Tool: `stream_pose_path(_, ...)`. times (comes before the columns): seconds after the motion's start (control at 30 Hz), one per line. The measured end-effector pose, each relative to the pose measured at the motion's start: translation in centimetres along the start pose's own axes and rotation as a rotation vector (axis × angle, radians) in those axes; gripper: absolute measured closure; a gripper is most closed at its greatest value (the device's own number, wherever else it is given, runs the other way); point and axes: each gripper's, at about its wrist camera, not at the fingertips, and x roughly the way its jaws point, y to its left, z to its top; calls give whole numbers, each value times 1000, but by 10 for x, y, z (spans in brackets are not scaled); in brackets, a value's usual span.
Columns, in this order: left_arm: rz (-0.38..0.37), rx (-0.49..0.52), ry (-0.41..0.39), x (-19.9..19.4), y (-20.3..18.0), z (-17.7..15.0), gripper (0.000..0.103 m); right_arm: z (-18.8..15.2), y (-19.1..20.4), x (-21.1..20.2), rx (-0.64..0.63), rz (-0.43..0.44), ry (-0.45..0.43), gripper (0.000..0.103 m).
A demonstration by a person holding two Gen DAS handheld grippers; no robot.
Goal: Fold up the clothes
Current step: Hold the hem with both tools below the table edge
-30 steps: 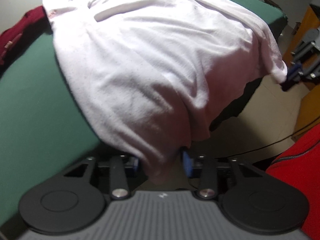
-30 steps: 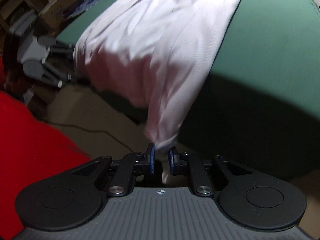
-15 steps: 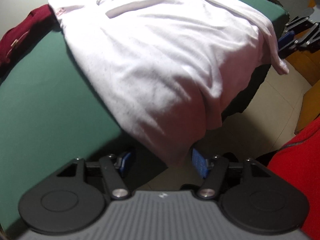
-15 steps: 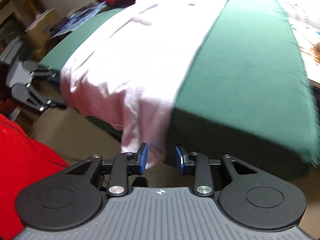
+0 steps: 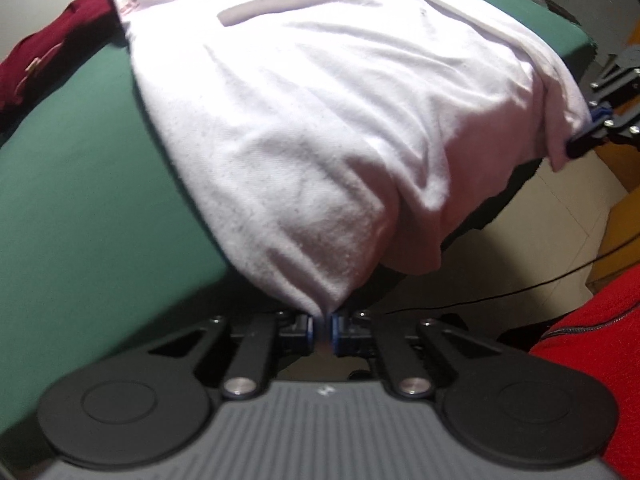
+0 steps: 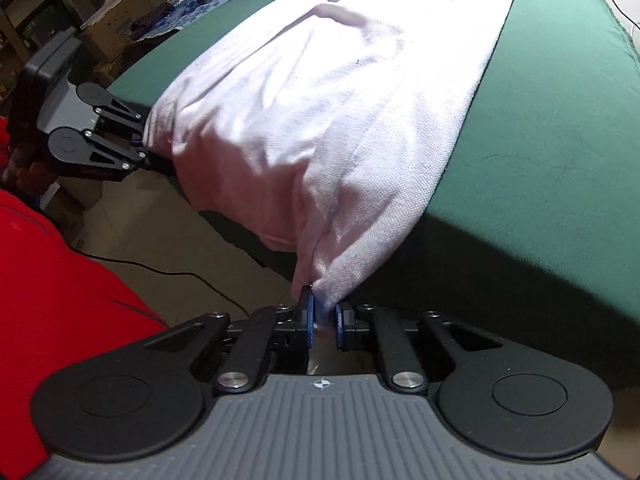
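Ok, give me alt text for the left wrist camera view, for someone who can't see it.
The left claw is shut on the bottom corner of a white shirt that lies on a green table and hangs over its edge. The right claw holds the other corner at far right, and a dark red garment lies behind.

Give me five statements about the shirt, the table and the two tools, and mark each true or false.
1. The left tool is shut on a bottom corner of the white shirt. True.
2. The right tool hangs open, clear of the cloth. False: it is shut on the shirt's other bottom corner.
3. The shirt's lower part hangs over the edge of the green table. True.
4. The table cover is blue. False: it is green.
5. A dark red garment lies on the table beyond the shirt. True.
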Motion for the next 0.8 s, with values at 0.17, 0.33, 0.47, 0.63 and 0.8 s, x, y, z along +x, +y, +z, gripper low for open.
stream_pose_path(0.17, 48, -16, 54, -7, -9, 9, 99, 8, 13, -1, 48, 22, -28, 93)
stream_pose_path(0.33, 97, -50, 82, -6, -15, 16, 100, 17, 26, 1, 85, 30, -59, 93)
stream_pose_path(0.47, 144, -81, 106, 0, -19, 22, 100, 23, 28, 2, 96, 25, -59, 93)
stream_pose_path(0.63, 157, -108, 117, -3, -11, 27, 100, 27, 28, -1, 112, 17, -63, 93)
stream_pose_path(0.8, 164, -110, 118, 1, -8, 26, 100, 32, 30, -3, 122, 10, -74, 93)
